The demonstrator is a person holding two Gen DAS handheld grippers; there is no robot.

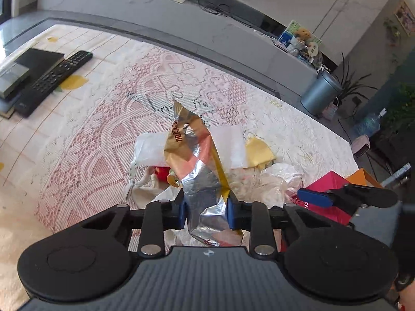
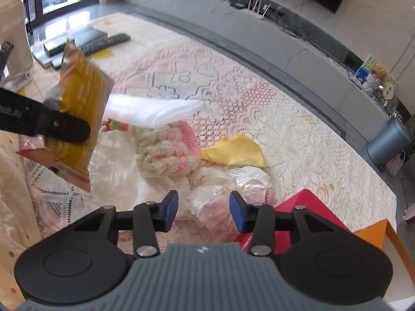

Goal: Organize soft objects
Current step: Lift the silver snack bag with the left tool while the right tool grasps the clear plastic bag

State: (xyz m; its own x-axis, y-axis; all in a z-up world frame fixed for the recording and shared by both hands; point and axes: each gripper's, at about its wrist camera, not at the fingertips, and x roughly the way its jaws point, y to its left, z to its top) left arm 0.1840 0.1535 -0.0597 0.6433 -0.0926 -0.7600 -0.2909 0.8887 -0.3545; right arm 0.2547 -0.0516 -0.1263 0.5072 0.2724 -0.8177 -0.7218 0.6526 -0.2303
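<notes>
My left gripper [image 1: 206, 213] is shut on a crumpled gold and silver foil snack bag [image 1: 199, 165] and holds it above the table. The right wrist view shows the same bag [image 2: 80, 119] raised at the left in the left gripper [image 2: 64, 127]. My right gripper [image 2: 204, 211] is open and empty, just above a clear plastic bag [image 2: 233, 189]; it also shows in the left wrist view [image 1: 315, 197]. On the lace tablecloth lie a pink and cream knitted piece [image 2: 168, 150], a yellow cloth [image 2: 236, 151] and a white plastic bag [image 2: 155, 110].
A red box [image 2: 306, 207] and an orange box [image 2: 371, 233] stand at the table's near right. A remote control [image 1: 59, 73] and black boxes [image 1: 33, 59] lie at the far left. A grey TV bench [image 1: 207, 26] runs behind the table, with a bin [image 1: 320, 92] beside it.
</notes>
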